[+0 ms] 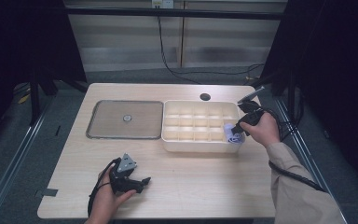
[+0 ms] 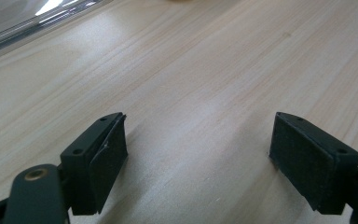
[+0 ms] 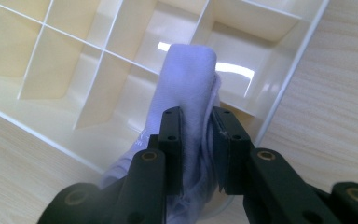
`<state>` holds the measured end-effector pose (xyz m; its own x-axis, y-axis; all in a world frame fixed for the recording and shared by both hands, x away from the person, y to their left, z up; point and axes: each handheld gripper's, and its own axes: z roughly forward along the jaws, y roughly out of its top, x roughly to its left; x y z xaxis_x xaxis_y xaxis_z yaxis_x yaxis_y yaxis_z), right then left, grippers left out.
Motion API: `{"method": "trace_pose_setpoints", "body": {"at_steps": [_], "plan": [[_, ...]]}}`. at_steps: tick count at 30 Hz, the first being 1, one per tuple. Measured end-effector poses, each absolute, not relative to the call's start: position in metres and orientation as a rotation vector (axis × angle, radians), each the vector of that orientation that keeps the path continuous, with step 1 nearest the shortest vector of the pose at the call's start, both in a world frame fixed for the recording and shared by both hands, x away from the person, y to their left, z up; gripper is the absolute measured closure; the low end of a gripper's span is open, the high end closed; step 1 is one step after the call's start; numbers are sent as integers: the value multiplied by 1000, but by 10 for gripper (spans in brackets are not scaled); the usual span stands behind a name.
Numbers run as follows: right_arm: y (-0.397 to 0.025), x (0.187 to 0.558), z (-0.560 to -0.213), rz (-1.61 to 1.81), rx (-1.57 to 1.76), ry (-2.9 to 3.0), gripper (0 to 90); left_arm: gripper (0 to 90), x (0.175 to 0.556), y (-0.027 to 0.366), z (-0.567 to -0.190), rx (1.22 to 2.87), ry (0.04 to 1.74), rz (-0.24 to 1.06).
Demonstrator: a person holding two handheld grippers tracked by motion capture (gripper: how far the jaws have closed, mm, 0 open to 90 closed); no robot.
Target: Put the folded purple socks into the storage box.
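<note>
A cream divided organizer box [image 1: 200,140] stands on the wooden table at centre right. My right gripper [image 1: 240,128] hangs over the box's near right corner compartment, shut on a rolled pale lavender cloth [image 1: 233,133]. In the right gripper view the cloth [image 3: 186,79] sticks up between the black pads [image 3: 173,140] above the compartments of the box [image 3: 284,84]. My left gripper [image 1: 142,183] rests low at the near left of the table, held by a hand. Its jaws stand wide apart, open [image 2: 198,154], with bare wood between them.
A flat grey tray [image 1: 102,133] with a small round object [image 1: 127,118] at its middle lies left of the box. A dark hole [image 1: 205,97] sits in the table behind the box. Black cables trail at the right edge. Bare wood spans the table's front.
</note>
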<state>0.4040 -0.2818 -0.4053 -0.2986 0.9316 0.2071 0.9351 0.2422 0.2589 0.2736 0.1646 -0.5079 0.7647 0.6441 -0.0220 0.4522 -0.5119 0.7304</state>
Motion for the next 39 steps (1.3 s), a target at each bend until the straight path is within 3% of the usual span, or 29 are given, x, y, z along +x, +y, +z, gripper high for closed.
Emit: {"method": "trace_pose_setpoints", "body": {"at_steps": [39], "plan": [[-276, 399, -423, -450, -1821, -2532, 759, 181, 273, 165, -508, 2200, 817, 323]]}}
